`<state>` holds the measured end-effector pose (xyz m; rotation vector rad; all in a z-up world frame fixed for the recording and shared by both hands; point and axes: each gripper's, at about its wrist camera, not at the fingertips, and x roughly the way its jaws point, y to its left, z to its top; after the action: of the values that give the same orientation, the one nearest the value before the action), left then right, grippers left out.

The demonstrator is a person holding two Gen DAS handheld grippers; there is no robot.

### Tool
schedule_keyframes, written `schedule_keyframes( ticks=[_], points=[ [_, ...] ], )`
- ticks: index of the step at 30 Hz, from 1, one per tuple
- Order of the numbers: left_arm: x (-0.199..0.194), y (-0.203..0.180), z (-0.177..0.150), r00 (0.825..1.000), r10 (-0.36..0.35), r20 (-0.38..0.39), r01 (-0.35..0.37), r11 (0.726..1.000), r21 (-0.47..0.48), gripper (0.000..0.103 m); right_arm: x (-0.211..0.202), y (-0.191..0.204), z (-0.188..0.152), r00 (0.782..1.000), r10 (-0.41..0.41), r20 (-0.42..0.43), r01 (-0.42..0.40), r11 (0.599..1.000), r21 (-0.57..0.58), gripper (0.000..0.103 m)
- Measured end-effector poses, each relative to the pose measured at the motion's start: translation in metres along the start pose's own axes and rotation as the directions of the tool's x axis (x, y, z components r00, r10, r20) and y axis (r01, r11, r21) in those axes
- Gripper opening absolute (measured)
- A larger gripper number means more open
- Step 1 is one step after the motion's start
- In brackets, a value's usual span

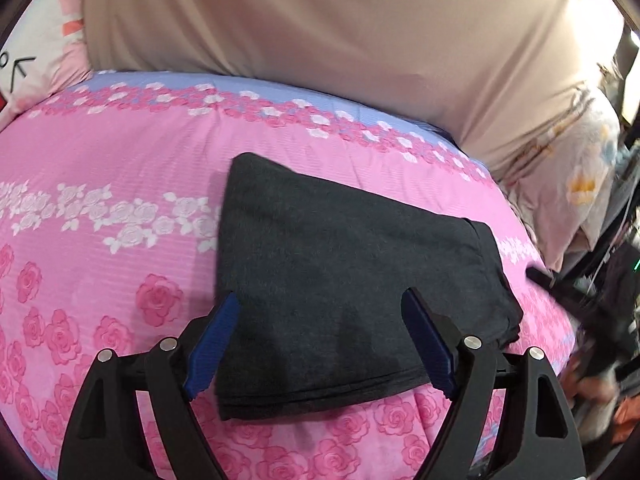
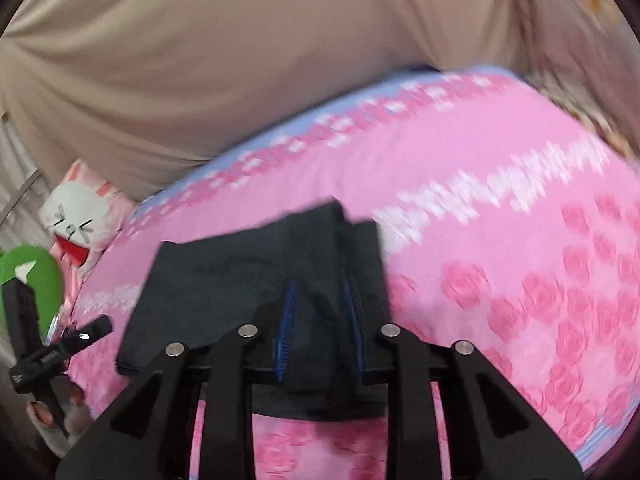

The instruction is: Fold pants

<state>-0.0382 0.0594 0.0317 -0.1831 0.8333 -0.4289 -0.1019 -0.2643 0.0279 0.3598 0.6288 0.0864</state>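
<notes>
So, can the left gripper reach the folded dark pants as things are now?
Probably yes. The left gripper is open, its blue pads on either side of the near part of the folded dark pants on the pink bedspread; nothing lies between them.

the pants [image 1: 344,276] are dark charcoal grey knit, folded into a compact flat rectangle of several stacked layers. they lie on the pink rose-print bed cover [image 1: 120,184], toward its near edge, with the layered fold edges showing along the near side and at the right corner, where one layer sits slightly offset. in the right wrist view, which is blurred, a near part of the pants [image 2: 256,276] looks bunched upward into a raised ridge while the rest lies flat on the cover.
</notes>
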Motion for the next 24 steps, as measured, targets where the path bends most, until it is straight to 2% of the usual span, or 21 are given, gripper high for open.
schedule_keyframes(
  ticks=[2,5,6,7,8,9,11,12,15,16,17,19,22,24],
  points=[
    [0.003,-0.011,0.001,1.000,0.007,0.009,-0.007,0.999,0.031,0.080,0.013,0.026,0.011,0.998,0.064,-0.015,-0.064,0.996,-0.055,0.024],
    [0.016,-0.030,0.000,1.000,0.016,-0.007,-0.016,0.997,0.076,0.080,0.054,0.043,0.019,0.995,0.064,-0.075,-0.073,0.989,-0.129,0.023],
    [0.020,-0.033,0.000,1.000,0.020,-0.013,-0.019,0.996,0.082,0.081,0.071,0.041,0.017,0.995,0.026,-0.092,-0.038,0.989,-0.141,0.022],
    [0.027,-0.037,-0.002,0.999,0.035,-0.029,-0.033,0.995,0.095,0.082,0.091,0.033,0.017,0.993,-0.056,-0.102,0.040,0.988,-0.152,0.022],
    [0.033,-0.040,-0.004,0.997,0.063,-0.042,-0.058,0.993,0.107,0.082,0.110,0.017,0.016,0.987,-0.115,-0.109,0.098,0.984,-0.146,0.008],
    [0.038,-0.042,-0.005,0.995,0.090,-0.048,-0.084,0.990,0.117,0.082,0.111,0.002,0.016,0.995,-0.063,-0.071,0.055,0.992,-0.112,0.004],
    [0.047,-0.043,-0.010,0.985,0.159,-0.060,-0.149,0.979,0.141,0.082,0.096,-0.014,0.020,0.995,-0.005,-0.100,0.005,1.000,0.006,0.003],
    [0.052,-0.043,-0.013,0.980,0.187,-0.070,-0.175,0.972,0.154,0.083,0.085,-0.010,0.020,0.996,-0.005,-0.088,0.006,1.000,0.013,0.007],
    [0.057,-0.040,-0.016,0.977,0.205,-0.063,-0.193,0.969,0.154,0.086,0.056,0.014,0.009,0.998,-0.052,-0.036,0.048,0.994,-0.094,0.014],
    [0.058,-0.040,-0.016,0.977,0.205,-0.061,-0.194,0.969,0.154,0.087,0.051,0.016,-0.001,0.997,-0.063,-0.039,0.058,0.991,-0.117,0.017],
    [0.058,-0.039,-0.017,0.977,0.207,-0.059,-0.196,0.968,0.156,0.087,0.056,0.015,-0.005,0.995,-0.083,-0.062,0.074,0.990,-0.124,0.028],
    [0.059,-0.038,-0.017,0.976,0.209,-0.059,-0.197,0.968,0.158,0.087,0.069,0.003,-0.022,0.986,-0.125,-0.109,0.110,0.985,-0.134,0.030],
    [0.061,-0.039,-0.018,0.975,0.213,-0.056,-0.202,0.966,0.162,0.087,0.050,0.002,-0.027,0.992,-0.105,-0.074,0.099,0.991,-0.087,0.031],
    [0.061,-0.039,-0.019,0.974,0.221,-0.052,-0.209,0.964,0.166,0.087,0.037,-0.001,-0.028,0.995,-0.083,-0.055,0.080,0.995,-0.061,0.039]
  ],
)
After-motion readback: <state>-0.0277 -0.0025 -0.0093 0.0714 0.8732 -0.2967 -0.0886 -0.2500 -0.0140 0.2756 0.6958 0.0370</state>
